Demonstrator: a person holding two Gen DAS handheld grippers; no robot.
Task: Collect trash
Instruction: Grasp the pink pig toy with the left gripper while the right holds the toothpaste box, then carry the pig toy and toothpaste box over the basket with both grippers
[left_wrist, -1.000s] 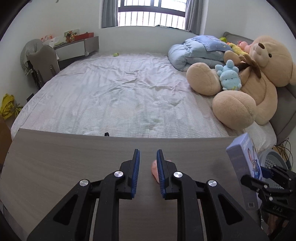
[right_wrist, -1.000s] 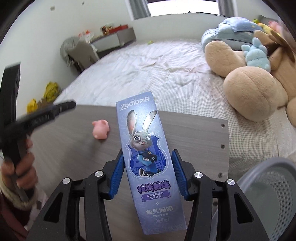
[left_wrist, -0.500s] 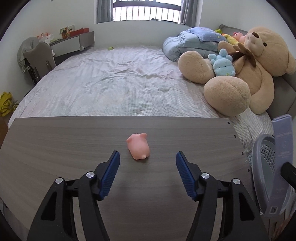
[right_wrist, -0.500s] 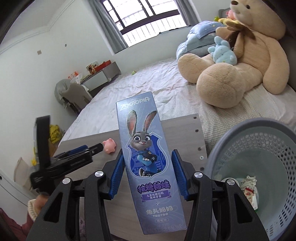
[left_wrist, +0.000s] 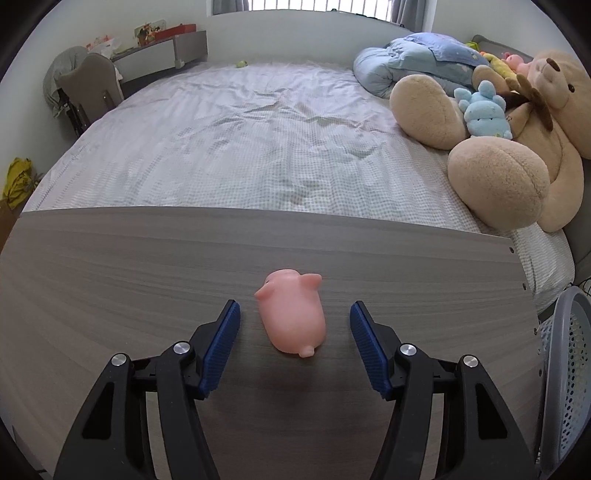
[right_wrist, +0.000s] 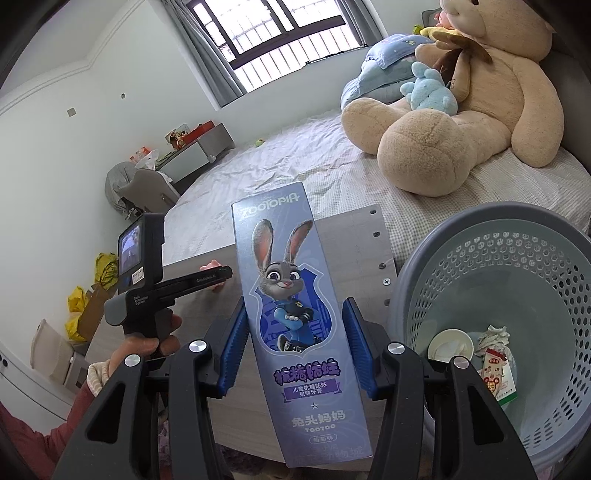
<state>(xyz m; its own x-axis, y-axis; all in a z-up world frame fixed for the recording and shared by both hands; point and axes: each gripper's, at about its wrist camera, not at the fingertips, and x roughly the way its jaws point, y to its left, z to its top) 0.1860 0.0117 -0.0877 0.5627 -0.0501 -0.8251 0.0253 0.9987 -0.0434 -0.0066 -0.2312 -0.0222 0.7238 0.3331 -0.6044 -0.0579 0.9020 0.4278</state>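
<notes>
Grey wood-grain tabletop (left_wrist: 147, 295) stands at the foot of a checked bed (left_wrist: 240, 140) with a big teddy bear (left_wrist: 524, 147). Left gripper (left_wrist: 294, 341) has just been closing, jaws still apart around the pink pig toy (left_wrist: 291, 314) without touching it. Right gripper (right_wrist: 293, 345) clamps a purple box (right_wrist: 291, 314) reading "ZOOTOPIA" and "TOOTOO", beside the grey basket (right_wrist: 436, 266) holding scraps.
</notes>
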